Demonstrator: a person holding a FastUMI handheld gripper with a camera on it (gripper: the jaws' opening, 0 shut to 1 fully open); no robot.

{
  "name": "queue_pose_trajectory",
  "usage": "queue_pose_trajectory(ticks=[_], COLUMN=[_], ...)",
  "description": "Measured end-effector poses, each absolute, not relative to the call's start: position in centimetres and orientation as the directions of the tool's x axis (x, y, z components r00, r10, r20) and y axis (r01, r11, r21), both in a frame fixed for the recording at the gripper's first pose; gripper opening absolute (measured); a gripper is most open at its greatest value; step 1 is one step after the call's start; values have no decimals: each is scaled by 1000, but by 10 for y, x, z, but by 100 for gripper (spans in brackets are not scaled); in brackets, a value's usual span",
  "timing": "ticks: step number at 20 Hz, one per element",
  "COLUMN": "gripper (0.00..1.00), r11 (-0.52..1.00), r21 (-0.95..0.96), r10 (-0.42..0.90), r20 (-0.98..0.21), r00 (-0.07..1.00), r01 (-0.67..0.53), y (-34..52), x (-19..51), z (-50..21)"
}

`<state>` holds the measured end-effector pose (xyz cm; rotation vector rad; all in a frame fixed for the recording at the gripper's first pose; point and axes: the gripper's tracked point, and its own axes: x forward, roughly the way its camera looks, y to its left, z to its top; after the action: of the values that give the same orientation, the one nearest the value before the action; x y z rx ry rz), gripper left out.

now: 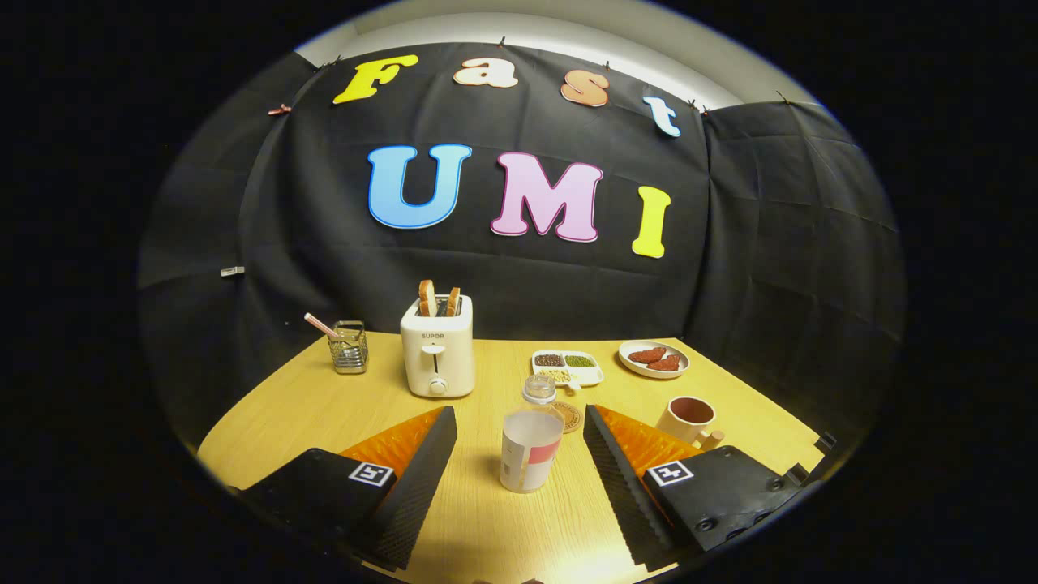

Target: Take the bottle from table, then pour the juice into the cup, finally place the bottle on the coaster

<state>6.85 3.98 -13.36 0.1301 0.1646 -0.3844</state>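
On a pale wooden table (308, 414), backed by a black cloth wall (778, 243), the goods stand spread out. Far left: a wire-and-glass holder (349, 347) with a pink straw. Beside it, a cream toaster (438, 347), two slices of toast up in its slots. Right of that, a divided white dish (568, 367) of beans and grains, then a white plate (654, 359) with reddish pieces. A mug (688, 418) sits near the right finger.

Gripper (519, 454): fingers wide apart, touching nothing. Between them, clear of both, stands a frosted cup (529, 451). Just beyond the cup, a small clear bottle (539, 392), upright, with a round coaster (569, 417) just beside it to the right.
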Motion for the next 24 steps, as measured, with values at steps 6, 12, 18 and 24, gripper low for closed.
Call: queue_pose_trajectory(ticks=[6, 12, 18, 24], gripper=[97, 97, 97, 98], r11=[909, 903, 892, 890], r21=[68, 33, 8, 8], r10=[-385, -400, -426, -429], r20=[-237, -292, -318, -321], r00=[892, 869, 847, 844], r01=[410, 427, 452, 456], y=[31, 25, 10, -1], x=[93, 114, 133, 154], z=[-174, -210, -234, -245])
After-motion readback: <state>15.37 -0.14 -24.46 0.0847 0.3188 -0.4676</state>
